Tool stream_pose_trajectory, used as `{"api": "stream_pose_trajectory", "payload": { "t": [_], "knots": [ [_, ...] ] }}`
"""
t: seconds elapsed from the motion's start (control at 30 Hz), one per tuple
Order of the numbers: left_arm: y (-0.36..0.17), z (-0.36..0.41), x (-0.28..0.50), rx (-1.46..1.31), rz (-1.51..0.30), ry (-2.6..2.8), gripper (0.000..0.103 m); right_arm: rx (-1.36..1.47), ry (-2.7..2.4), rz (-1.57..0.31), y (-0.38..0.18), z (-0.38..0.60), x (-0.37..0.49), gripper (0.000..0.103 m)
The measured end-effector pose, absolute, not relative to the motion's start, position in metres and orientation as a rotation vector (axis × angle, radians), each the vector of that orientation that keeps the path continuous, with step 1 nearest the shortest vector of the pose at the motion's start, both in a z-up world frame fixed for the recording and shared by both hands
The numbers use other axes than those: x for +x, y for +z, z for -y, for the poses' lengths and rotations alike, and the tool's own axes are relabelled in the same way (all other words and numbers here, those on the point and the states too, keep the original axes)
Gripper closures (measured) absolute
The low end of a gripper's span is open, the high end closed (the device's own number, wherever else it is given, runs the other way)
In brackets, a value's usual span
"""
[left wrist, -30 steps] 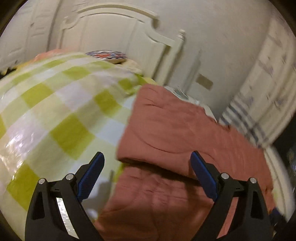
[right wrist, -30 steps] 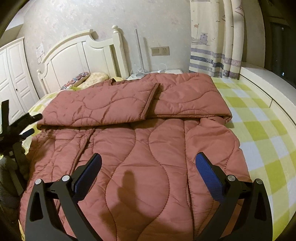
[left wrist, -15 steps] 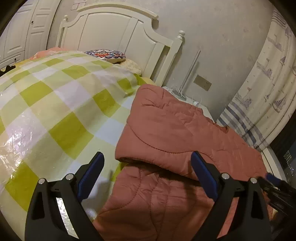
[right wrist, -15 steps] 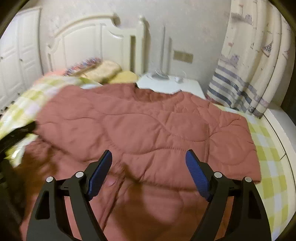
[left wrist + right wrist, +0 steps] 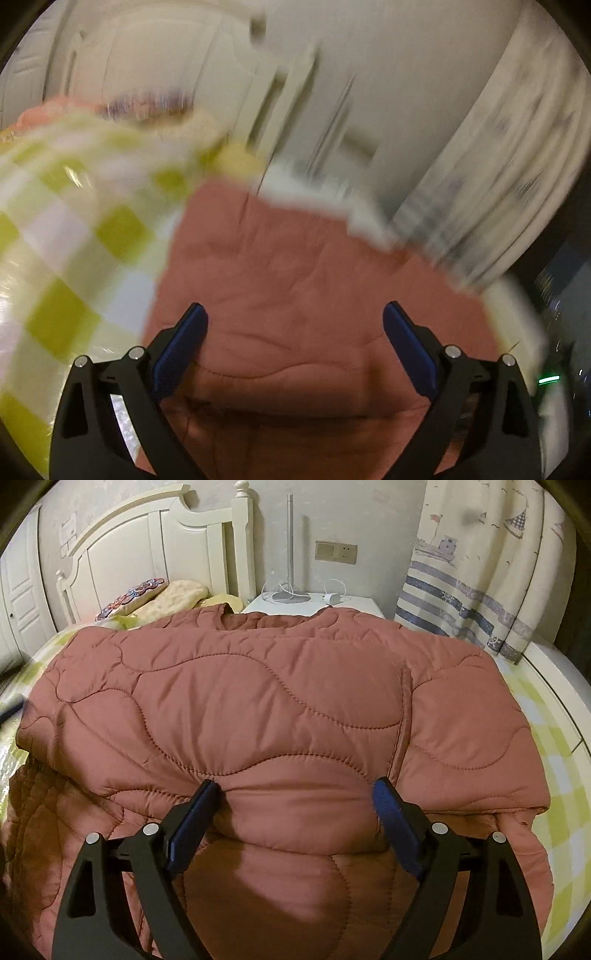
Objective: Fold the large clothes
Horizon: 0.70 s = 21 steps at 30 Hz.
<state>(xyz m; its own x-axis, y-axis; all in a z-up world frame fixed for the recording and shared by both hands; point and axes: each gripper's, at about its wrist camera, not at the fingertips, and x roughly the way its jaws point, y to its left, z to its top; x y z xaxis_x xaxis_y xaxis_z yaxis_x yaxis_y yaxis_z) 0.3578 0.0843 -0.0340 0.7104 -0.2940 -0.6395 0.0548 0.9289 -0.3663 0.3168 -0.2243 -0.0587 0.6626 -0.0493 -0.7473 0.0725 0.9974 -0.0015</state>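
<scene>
A: So where's the jacket (image 5: 266, 709)?

B: Spread on the checked bedsheet (image 5: 62, 240), top part folded down over the rest. The right gripper (image 5: 295, 797) is opening, a puffy fold bulging between its pads.

A: And the left gripper (image 5: 295, 325)?

B: Jaws wide apart above the jacket, gripping nothing. That view's blurry.

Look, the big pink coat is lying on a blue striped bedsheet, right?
Not quite. The coat is lying on a bedsheet, but that sheet is yellow-green and white checked, not blue striped. The right wrist view shows it; the blue stripes are on the curtain.
</scene>
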Motion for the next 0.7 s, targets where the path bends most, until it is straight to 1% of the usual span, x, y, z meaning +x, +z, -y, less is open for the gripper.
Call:
{"api": "stream_pose_trajectory", "payload": {
  "t": [0.03, 0.1, 0.2, 0.3, 0.33, 0.4, 0.43, 0.47, 0.5, 0.53, 0.6, 0.7],
  "knots": [
    [-0.053, -0.08, 0.371, -0.309, -0.842, -0.172, 0.008, 0.029, -0.058, -0.842, -0.058, 0.222, 0.316, 0.021],
    [-0.046, -0.07, 0.369, -0.247, -0.812, -0.172, 0.007, 0.025, -0.057, -0.841, -0.056, 0.224, 0.312, 0.021],
    [-0.021, -0.083, 0.368, -0.381, -0.758, -0.255, 0.007, 0.036, -0.051, -0.842, -0.056, 0.226, 0.313, 0.02],
    [-0.005, -0.097, 0.38, -0.428, -0.707, -0.214, 0.006, 0.037, -0.05, -0.842, -0.056, 0.226, 0.313, 0.02],
    [-0.009, -0.1, 0.391, -0.431, -0.727, -0.194, 0.006, 0.039, -0.049, -0.841, -0.056, 0.226, 0.313, 0.02],
    [-0.032, -0.096, 0.418, -0.425, -0.845, -0.202, 0.006, 0.047, -0.043, -0.84, -0.056, 0.227, 0.313, 0.02],
    [-0.049, -0.093, 0.434, -0.38, -0.929, -0.199, 0.006, 0.052, -0.032, -0.838, -0.056, 0.227, 0.313, 0.019],
    [-0.05, -0.088, 0.437, -0.325, -0.914, -0.187, 0.003, 0.054, -0.022, -0.836, -0.055, 0.227, 0.313, 0.019],
    [-0.045, -0.08, 0.44, -0.27, -0.913, -0.175, 0.003, 0.052, -0.021, -0.835, -0.054, 0.227, 0.313, 0.019],
    [-0.041, -0.078, 0.443, -0.275, -0.93, -0.173, 0.003, 0.053, -0.024, -0.835, -0.054, 0.227, 0.313, 0.019],
    [-0.029, -0.086, 0.448, -0.368, -0.912, -0.2, 0.003, 0.061, -0.022, -0.836, -0.054, 0.229, 0.314, 0.019],
    [-0.01, -0.104, 0.462, -0.482, -0.837, -0.177, 0.003, 0.043, -0.033, -0.839, -0.054, 0.225, 0.316, 0.019]
  ]
}}
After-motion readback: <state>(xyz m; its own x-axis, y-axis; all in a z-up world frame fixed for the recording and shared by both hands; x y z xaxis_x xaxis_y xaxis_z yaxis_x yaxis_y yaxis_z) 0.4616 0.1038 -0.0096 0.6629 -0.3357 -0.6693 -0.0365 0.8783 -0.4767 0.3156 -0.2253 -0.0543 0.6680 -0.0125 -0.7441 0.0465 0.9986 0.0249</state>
